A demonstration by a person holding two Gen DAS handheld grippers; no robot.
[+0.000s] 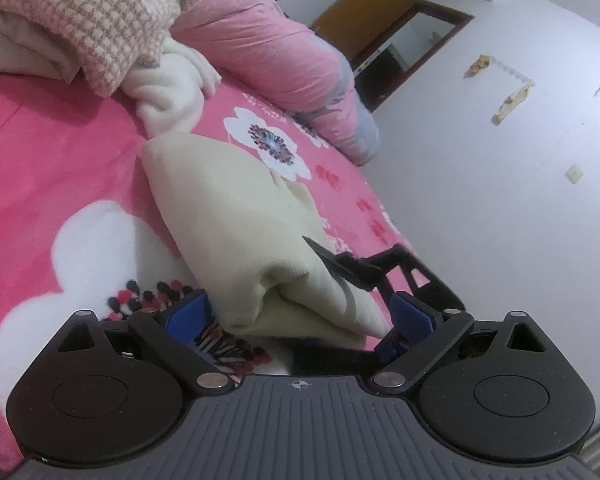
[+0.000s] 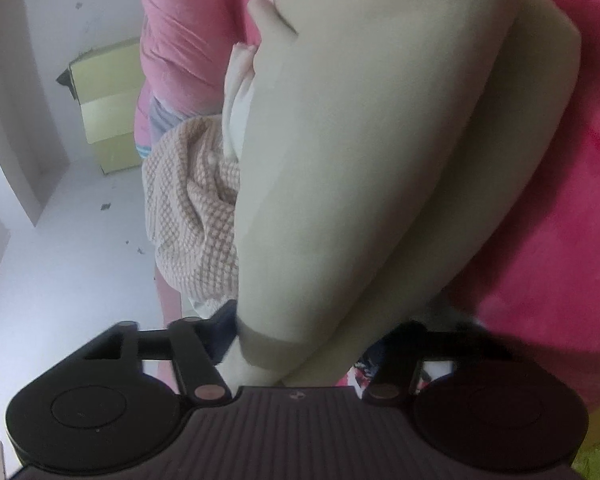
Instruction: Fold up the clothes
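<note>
**Folded cream garment between both grippers on the pink bed**

The cream garment [image 1: 236, 216] lies folded on the pink floral blanket [image 1: 60, 160]. Its near end sits between the 2 blue pads [image 1: 188, 312] of the left gripper [image 1: 300, 316], whose jaws stand wide, not pressing. The right gripper [image 2: 300, 340] straddles the garment's cuffed end; whether its pads grip, I cannot tell.

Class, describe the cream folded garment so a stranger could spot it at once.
Start at the pink flowered blanket covering the bed. The cream folded garment lies on it, nearer than the checked knit and the white fleece. It alone is plain, smooth and neatly folded.
</note>
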